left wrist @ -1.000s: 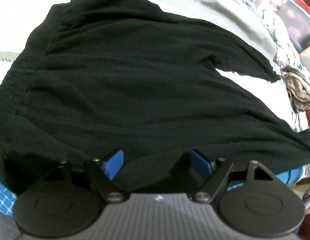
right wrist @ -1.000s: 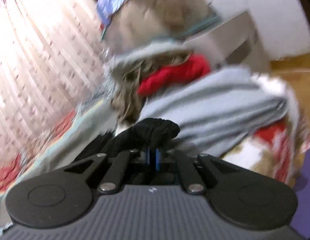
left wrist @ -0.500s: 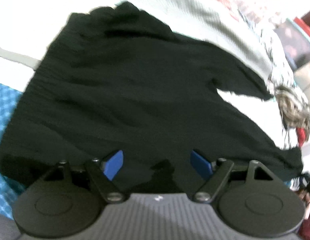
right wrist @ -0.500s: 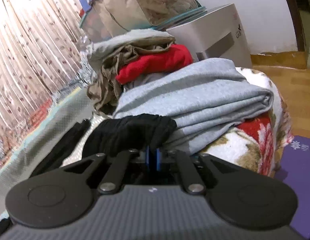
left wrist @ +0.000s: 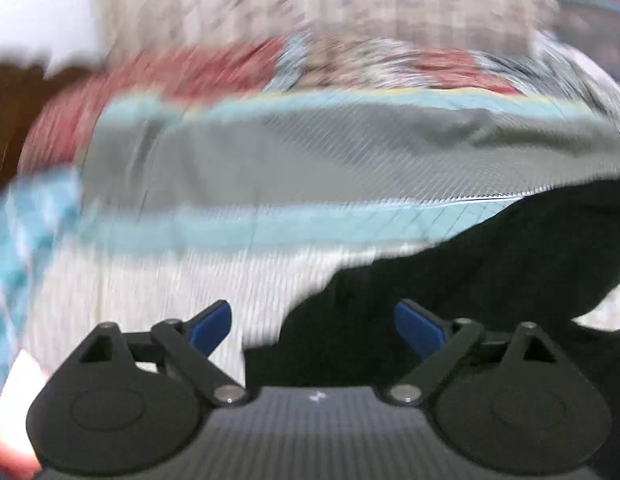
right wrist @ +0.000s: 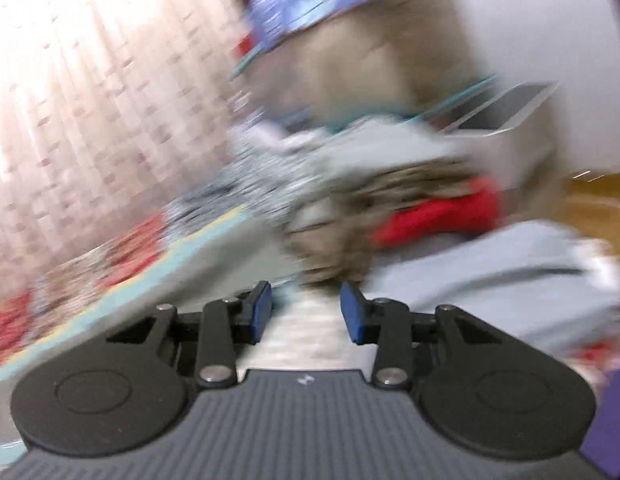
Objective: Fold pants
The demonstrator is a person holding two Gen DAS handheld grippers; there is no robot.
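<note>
Left wrist view, badly blurred, shows the left gripper [left wrist: 312, 326] with its jaws opening wide and gripping nothing; the black pants [left wrist: 490, 272] lie on the bedspread [left wrist: 310, 168], partly under the gap and spreading to the right. In the right wrist view the right gripper [right wrist: 306, 316] is also opening, with only pale bedding showing between its blue fingers [right wrist: 260, 316]; the pants cannot be seen there. A pile of clothes [right wrist: 450, 220] sits far and to the right. The pants look like soft, light, limp knit that will sag and bunch, so they are best pinched at an edge, waistband or hem, one corner per gripper.
</note>
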